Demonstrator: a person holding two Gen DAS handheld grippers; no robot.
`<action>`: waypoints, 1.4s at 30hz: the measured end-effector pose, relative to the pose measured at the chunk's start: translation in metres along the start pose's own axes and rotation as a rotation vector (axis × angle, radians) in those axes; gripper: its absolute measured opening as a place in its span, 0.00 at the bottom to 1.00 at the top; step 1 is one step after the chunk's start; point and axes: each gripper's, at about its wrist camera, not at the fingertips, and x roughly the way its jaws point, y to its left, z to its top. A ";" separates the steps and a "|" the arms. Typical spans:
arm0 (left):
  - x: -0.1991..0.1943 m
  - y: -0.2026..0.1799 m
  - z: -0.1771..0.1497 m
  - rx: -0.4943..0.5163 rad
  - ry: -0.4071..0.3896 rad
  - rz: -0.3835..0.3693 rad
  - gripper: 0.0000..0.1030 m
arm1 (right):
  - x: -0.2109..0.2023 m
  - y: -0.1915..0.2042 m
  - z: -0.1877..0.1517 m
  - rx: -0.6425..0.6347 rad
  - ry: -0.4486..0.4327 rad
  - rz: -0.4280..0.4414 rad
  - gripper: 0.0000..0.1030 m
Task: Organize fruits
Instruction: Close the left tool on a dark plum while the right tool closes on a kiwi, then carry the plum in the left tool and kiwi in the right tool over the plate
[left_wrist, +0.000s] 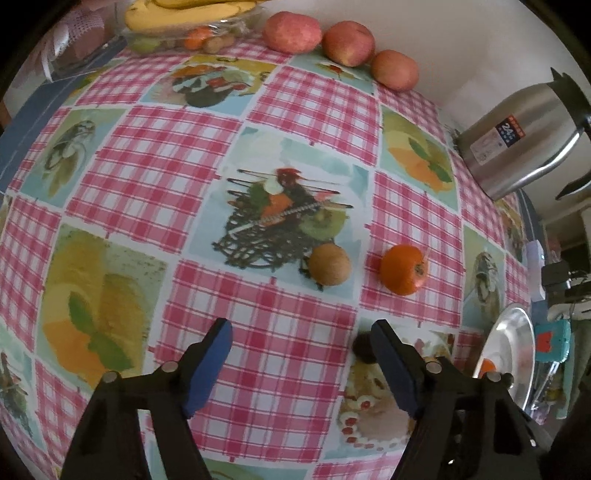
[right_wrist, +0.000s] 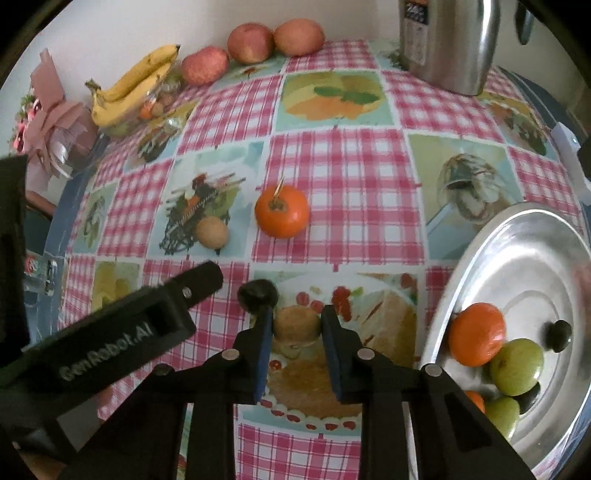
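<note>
On the metal plate (right_wrist: 517, 266) sat several fruits already; orange (right_wrist: 282, 211), kiwi (right_wrist: 212, 231) and dark fruit (right_wrist: 257, 291) remained on the cloth. Left gripper (left_wrist: 301, 338) gaped empty; right gripper (right_wrist: 295, 325) narrowed, nothing gripped.

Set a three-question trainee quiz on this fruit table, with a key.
1. Multiple choice: what lies on the round silver metal plate? A) yellow bananas B) an orange tangerine and round green fruits C) red apples.
2. True or false: the left gripper is open with nothing between its fingers.
3. Short answer: what colour is the loose stemmed fruit lying apart from the round brown fruit on the pink chequered tablecloth?
Key: 1 B; 2 true; 3 orange.
</note>
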 end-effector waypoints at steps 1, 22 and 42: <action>0.001 -0.003 -0.001 0.005 0.003 -0.011 0.72 | -0.002 -0.003 0.000 0.007 -0.006 -0.002 0.27; 0.013 -0.032 -0.003 0.020 0.050 -0.148 0.39 | -0.032 -0.037 0.000 0.104 -0.080 -0.018 0.27; 0.006 -0.037 -0.005 0.051 0.029 -0.148 0.25 | -0.037 -0.041 0.000 0.124 -0.094 -0.010 0.27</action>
